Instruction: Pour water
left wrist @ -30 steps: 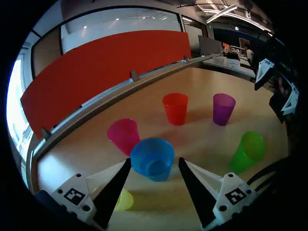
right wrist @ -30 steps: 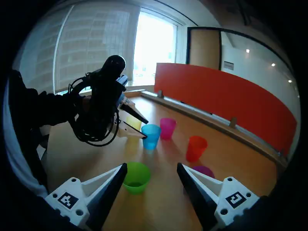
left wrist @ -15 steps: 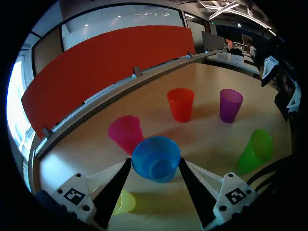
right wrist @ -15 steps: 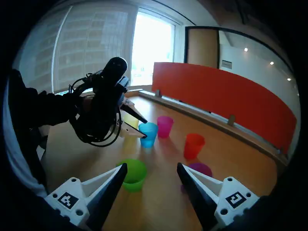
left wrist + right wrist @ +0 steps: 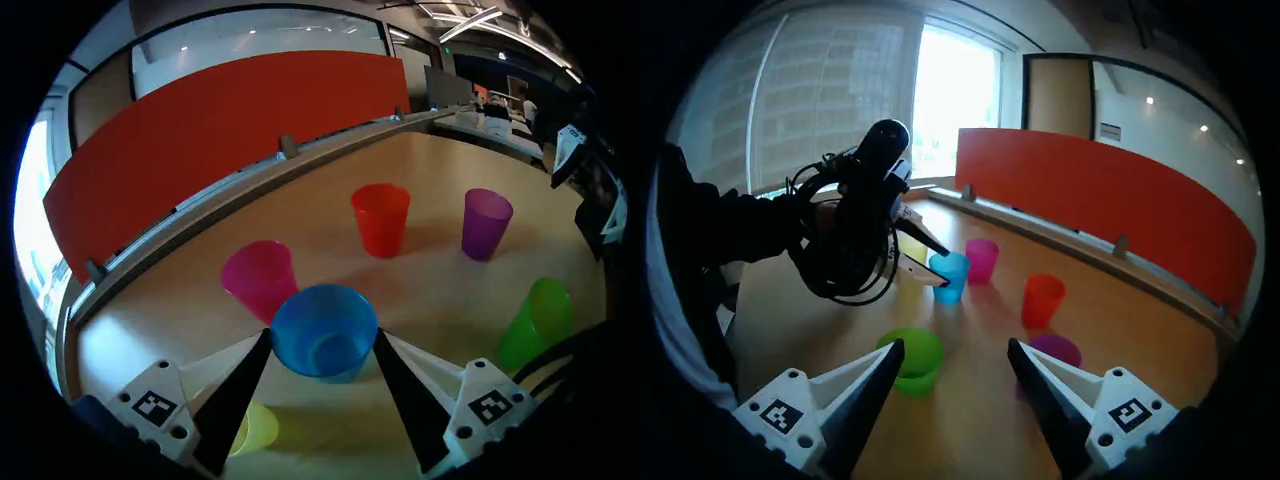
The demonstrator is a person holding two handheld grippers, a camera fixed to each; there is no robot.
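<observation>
The left tool (image 5: 322, 342) has its 2 black-tipped fingers (image 5: 240, 384) spread wide, pointing forward and slightly down toward the counter (image 5: 436, 164). In the right gripper view it is held out from the left by a hand (image 5: 824, 218) in a dark sleeve (image 5: 728, 232), the arm extended. The right tool (image 5: 954, 348) hovers above the counter, its 2 fingers likewise set well apart.

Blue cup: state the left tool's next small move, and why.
Probably close the left tool on the blue cup: it stands upright between the open fingers, which flank its rim on both sides, so a squeeze should secure it.
</observation>
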